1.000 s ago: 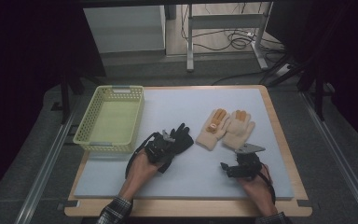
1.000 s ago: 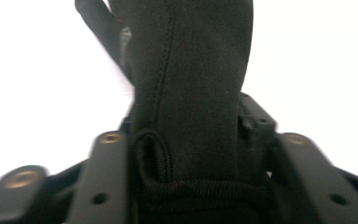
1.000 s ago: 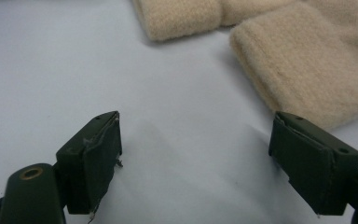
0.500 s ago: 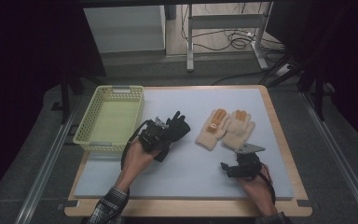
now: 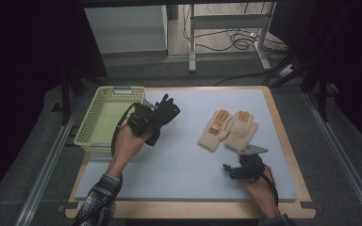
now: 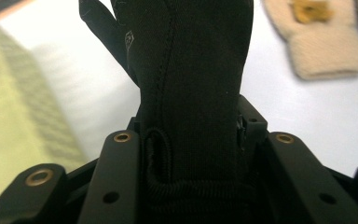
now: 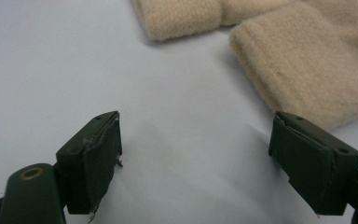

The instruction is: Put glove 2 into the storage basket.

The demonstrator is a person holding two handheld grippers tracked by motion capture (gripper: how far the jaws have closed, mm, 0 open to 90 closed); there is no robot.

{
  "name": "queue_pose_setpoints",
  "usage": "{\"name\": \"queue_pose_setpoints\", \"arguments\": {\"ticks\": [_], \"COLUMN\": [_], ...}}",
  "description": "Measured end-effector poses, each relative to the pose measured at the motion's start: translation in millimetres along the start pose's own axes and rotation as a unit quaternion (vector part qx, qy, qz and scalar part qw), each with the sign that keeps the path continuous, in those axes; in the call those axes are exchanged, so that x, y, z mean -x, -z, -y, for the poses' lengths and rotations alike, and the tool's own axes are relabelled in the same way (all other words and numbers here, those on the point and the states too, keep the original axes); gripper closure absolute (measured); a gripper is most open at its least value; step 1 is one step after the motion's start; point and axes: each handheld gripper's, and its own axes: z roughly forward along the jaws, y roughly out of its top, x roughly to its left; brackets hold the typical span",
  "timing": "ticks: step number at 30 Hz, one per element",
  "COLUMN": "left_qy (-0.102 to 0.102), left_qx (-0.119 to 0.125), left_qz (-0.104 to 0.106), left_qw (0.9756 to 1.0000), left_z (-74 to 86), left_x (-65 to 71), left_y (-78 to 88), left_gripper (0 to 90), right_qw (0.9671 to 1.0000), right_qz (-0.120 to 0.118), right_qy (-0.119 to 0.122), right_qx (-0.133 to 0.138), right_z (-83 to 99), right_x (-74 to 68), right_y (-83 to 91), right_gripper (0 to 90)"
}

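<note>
Left tongs (image 5: 162, 114) clamp the black glove (image 5: 167, 109) beside the basket (image 5: 90, 126) rim; right tongs (image 5: 229, 170) gape over bare mat (image 5: 179, 160).

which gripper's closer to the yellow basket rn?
Left. The left gripper, shut on the black glove, is raised right beside the yellow basket, by its right rim. The right gripper sits open across the mat, near the beige gloves.

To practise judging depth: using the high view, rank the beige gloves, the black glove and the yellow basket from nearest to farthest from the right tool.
1. Beige gloves: just beyond the right tool, toward the table's far side.
2. Black glove: off to the left, gripped in the left tool.
3. Yellow basket: at the table's left edge.
</note>
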Motion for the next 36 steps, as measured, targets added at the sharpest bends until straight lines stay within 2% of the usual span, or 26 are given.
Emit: {"name": "queue_pose_setpoints", "arguments": {"ticks": [7,17,22,26,30,36], "left_qy": [0.032,0.077,0.107,0.125,0.139,0.158], "left_qx": [0.007,0.004,-0.006,-0.024,-0.048,-0.083], "left_qz": [-0.034,-0.067,-0.082,-0.095,-0.108,-0.117], "left_qw": [0.9989,0.9948,0.9908,0.9873,0.9832,0.9771], "left_z": [-0.1,15.7,27.2,36.0,44.5,56.3], "left_x": [-33.6,-83.6,-111.1,-129.4,-143.4,-161.3], "left_y": [14.0,21.4,20.9,18.2,10.4,-7.2], "left_gripper": [61.5,59.8,59.2,58.7,58.2,57.8], "right_qw": [1.0000,1.0000,1.0000,1.0000,1.0000,1.0000], "right_qz": [0.000,0.000,0.000,0.000,0.000,0.000], "right_qy": [0.000,0.000,0.000,0.000,0.000,0.000], "right_qx": [0.000,0.000,0.000,0.000,0.000,0.000], "right_z": [0.0,0.0,0.0,0.0,0.0,0.0], "right_x": [0.1,0.1,0.1,0.1,0.1,0.1], "right_y": [0.0,-0.1,-0.1,-0.1,-0.1,-0.1], "right_gripper": [16.7,16.7,16.7,16.7,16.7,16.7]}}
